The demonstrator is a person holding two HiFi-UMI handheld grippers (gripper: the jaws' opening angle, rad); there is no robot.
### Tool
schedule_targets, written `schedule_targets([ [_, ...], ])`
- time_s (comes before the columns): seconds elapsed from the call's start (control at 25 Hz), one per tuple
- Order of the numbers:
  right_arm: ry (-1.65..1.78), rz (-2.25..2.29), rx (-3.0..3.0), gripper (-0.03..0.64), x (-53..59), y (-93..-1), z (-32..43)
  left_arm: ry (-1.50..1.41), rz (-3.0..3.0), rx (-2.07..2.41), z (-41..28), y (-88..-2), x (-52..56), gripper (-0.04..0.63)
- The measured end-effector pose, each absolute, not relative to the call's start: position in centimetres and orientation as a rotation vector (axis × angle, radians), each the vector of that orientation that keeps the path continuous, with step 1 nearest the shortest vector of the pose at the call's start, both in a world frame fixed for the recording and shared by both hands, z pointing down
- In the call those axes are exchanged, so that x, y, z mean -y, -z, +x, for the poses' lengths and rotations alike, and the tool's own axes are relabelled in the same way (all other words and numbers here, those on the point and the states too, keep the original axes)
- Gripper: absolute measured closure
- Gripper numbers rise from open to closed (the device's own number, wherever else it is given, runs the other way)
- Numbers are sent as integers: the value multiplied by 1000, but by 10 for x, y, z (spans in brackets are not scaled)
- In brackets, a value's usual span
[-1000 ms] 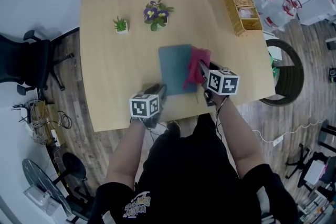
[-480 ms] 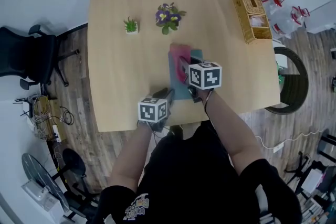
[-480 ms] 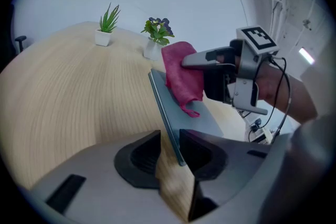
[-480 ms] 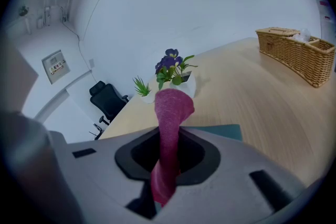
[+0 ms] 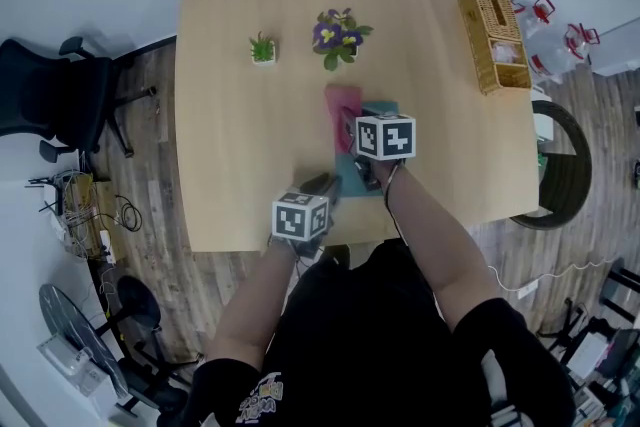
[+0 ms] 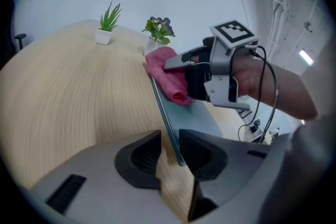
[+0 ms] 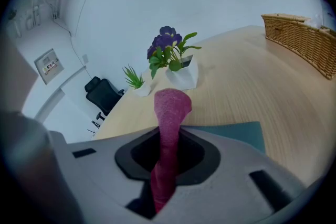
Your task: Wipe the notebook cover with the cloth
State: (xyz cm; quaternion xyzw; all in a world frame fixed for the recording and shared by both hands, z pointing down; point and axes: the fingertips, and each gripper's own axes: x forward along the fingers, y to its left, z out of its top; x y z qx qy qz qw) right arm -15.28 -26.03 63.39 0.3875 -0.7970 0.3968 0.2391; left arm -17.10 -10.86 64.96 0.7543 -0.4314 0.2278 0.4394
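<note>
A teal notebook [image 5: 368,165] lies flat near the table's front edge. My left gripper [image 5: 327,186] is shut on its near left corner, and its jaws have just been closing a little. In the left gripper view the notebook's edge [image 6: 167,128] runs between the two jaws. My right gripper [image 5: 354,129] is shut on a pink cloth [image 5: 343,105], which rests on the notebook's far left part. In the right gripper view the cloth [image 7: 170,107] stands up between the jaws, with the notebook [image 7: 239,132] just beyond. The left gripper view shows the right gripper [image 6: 176,64] pressing the cloth [image 6: 167,72] down.
On the table's far side stand a small green plant [image 5: 262,49] and a pot of purple flowers [image 5: 338,32]. A wicker basket [image 5: 497,35] sits at the right edge. An office chair [image 5: 45,105] stands on the floor at left, a round dark stool [image 5: 566,167] at right.
My right gripper has carried the cloth leftward across the notebook, from its right edge to its far left part. The left gripper has stayed at the notebook's corner.
</note>
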Motion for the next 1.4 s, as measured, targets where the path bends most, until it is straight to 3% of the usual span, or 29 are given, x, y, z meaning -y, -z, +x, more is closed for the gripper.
schedule_targets([
  [0.88,-1101,1273,2064,549,275,-643,-36,-567,1873,1079,-172,-650,109,502],
  [1.4,-1154,1293,2133,549,253,-629,-12,-570,1881,1084,-170,-652,107,500],
])
